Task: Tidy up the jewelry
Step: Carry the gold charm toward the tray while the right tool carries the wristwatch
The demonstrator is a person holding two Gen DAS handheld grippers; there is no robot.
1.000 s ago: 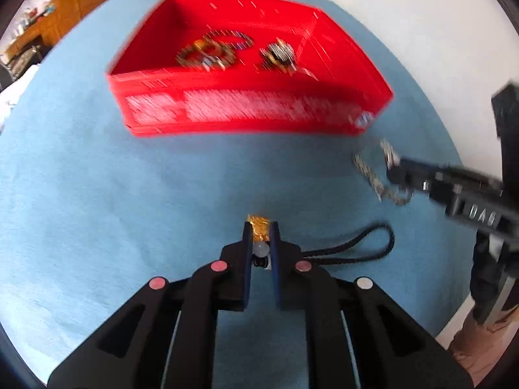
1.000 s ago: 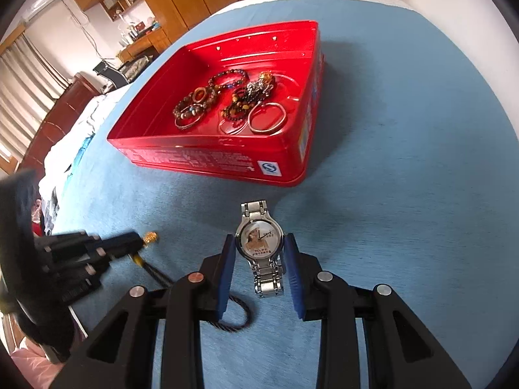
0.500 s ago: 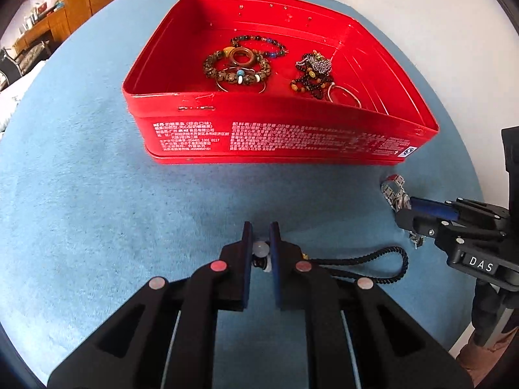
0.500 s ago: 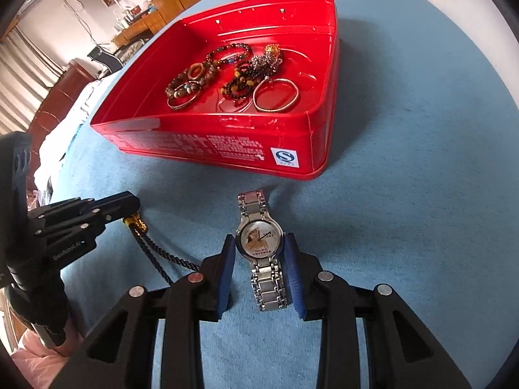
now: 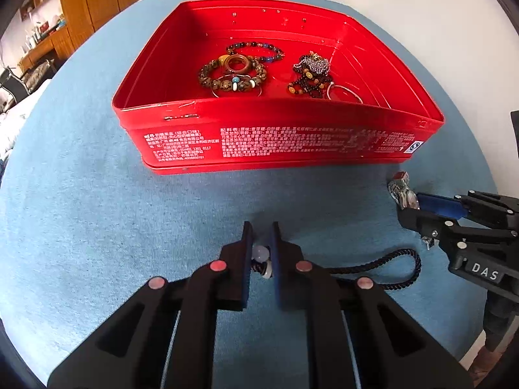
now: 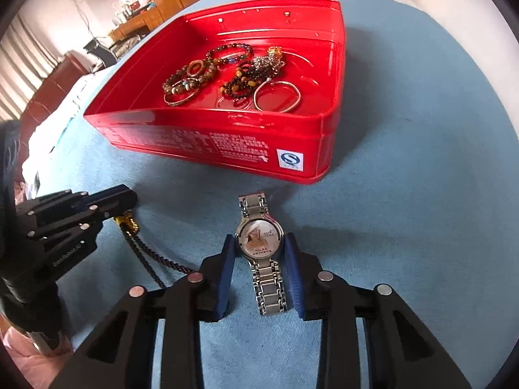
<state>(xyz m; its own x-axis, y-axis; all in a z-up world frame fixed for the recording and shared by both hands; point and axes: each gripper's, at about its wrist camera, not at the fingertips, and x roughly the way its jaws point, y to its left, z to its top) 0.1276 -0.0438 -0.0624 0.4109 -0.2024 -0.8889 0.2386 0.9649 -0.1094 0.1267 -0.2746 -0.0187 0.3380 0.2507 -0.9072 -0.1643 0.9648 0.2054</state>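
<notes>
Both tongs grip jewelry, left [image 5: 260, 243] cord necklace [image 5: 382, 265], right [image 6: 259, 253] watch [image 6: 259, 236], over blue cloth [image 5: 97, 210].

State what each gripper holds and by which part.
Left gripper: the black cord necklace, clamped at its beaded end. Right gripper: the silver watch, pinched across the sides of its round case.

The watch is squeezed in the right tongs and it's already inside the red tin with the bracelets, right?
Not quite. The watch is squeezed in the right tongs, but it is not inside the red tin yet. The right wrist view shows it in front of the tin, over the blue cloth. Only the bracelets lie in the tin.
</notes>
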